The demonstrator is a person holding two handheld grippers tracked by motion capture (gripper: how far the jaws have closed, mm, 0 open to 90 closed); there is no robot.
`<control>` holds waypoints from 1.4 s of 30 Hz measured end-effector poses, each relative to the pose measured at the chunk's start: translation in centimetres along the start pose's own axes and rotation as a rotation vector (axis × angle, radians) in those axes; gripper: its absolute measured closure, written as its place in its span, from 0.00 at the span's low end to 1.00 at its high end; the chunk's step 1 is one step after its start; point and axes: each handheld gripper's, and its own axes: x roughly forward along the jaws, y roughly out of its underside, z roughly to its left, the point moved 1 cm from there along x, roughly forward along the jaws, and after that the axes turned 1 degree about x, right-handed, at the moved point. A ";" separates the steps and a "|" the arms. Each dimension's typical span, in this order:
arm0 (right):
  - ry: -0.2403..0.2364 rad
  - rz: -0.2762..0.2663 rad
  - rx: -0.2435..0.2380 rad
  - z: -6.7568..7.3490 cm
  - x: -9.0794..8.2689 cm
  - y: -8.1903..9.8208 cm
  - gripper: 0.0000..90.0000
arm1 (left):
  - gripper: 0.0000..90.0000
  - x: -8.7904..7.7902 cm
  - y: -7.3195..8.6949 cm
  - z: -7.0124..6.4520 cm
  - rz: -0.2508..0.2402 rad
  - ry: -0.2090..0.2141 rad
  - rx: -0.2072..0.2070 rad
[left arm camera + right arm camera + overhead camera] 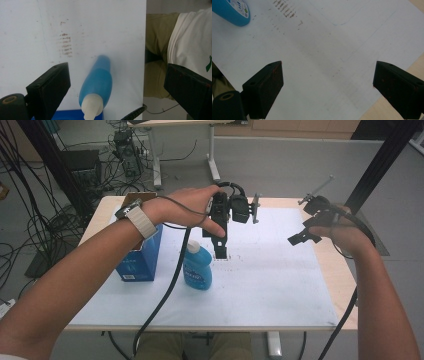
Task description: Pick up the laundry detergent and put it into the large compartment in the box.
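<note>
Bottle (197, 268) stands upright on the white sheet (270, 280) covering the table (334, 265), just right of the blue box (140, 257). Left gripper (220, 245) hangs right above the bottle, jaws wide apart, nothing between them. Right gripper (300, 238) is well right of the bottle, jaws apart too, empty.

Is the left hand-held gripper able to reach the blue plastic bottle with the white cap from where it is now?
Probably yes: the left hand-held gripper hangs open right above the blue plastic bottle, with nothing between them.
</note>
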 end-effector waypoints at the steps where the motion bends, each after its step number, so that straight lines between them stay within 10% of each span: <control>1: 0.001 0.002 0.000 0.0 0.0 -0.1 0.10 | 0.08 0.0 0.0 0.0 -0.001 0.001 -0.001; 42: 0.001 -0.007 0.002 0.2 -0.3 0.4 0.11 | 0.08 -0.3 0.5 0.0 0.002 -0.001 0.010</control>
